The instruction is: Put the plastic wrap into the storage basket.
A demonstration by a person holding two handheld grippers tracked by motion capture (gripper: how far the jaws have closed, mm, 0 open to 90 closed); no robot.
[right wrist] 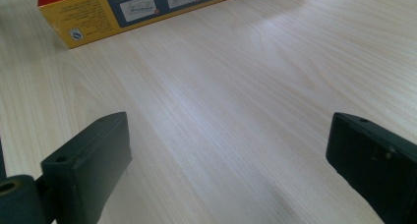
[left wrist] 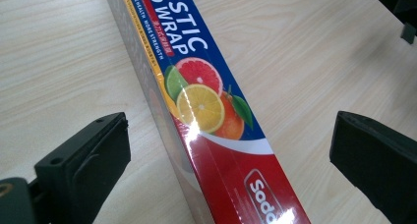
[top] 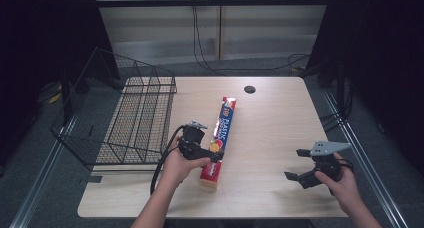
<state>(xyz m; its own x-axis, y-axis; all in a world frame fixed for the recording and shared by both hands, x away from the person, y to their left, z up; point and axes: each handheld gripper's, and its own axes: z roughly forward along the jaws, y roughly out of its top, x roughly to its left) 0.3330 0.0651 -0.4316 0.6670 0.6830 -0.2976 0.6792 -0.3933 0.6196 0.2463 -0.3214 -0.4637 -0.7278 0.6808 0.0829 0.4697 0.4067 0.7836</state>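
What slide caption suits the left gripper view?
Open left gripper straddles the long blue-and-red cardboard plastic-wrap box on pale wooden table.

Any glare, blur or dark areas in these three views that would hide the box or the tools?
High view: dark surroundings, table evenly lit, the plastic wrap box slightly soft. Left gripper view: white glare streaks on the glossy box, print readable; the open left tool is a little blurred. Right gripper view: mild sheen on the wood, open right tool soft.
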